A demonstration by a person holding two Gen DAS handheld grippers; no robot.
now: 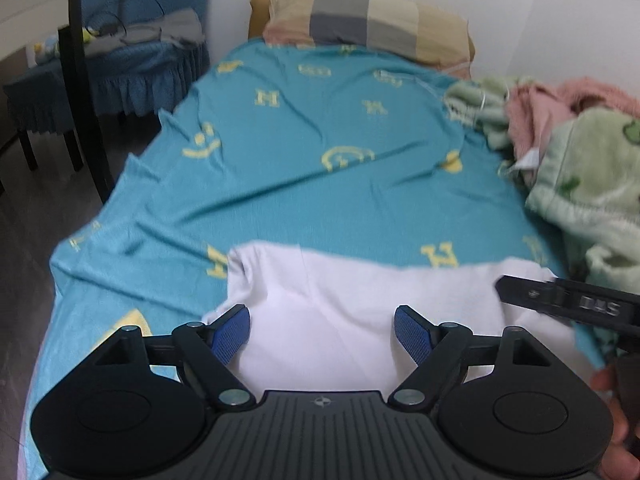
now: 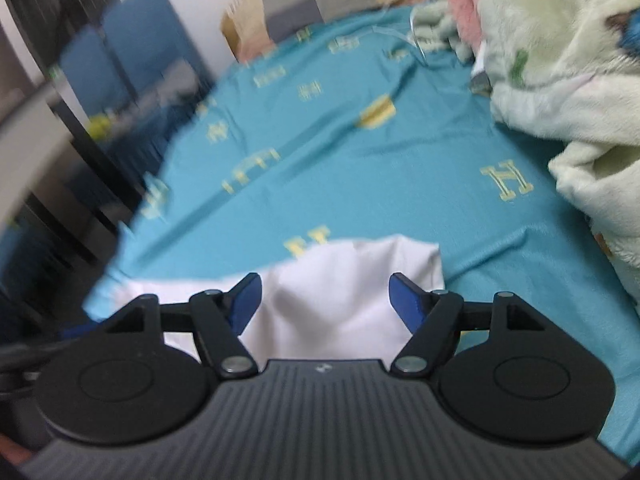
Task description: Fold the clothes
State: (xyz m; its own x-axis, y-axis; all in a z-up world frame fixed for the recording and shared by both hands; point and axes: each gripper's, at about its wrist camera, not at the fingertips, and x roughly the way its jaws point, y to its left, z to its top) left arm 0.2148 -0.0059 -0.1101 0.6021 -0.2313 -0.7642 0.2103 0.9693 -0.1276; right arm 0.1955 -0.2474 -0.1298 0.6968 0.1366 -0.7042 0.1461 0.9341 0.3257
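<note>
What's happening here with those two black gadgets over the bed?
A person is holding a pair of tongs in each hand to fold clothes. A white garment lies on the teal bedsheet at the near edge of the bed. The left tongs and right tongs are both open above the garment, gripping nothing. A heap of green and pink laundry sits to the right.

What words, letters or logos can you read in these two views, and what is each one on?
"H": yellow letters repeated across the teal bedsheet.
"D&S": it looks like this, upside down, on the right gripper entering the left wrist view; partly blurred.
Small emblem on the left gripper body: too small to read.
White garment: no text visible.
</note>
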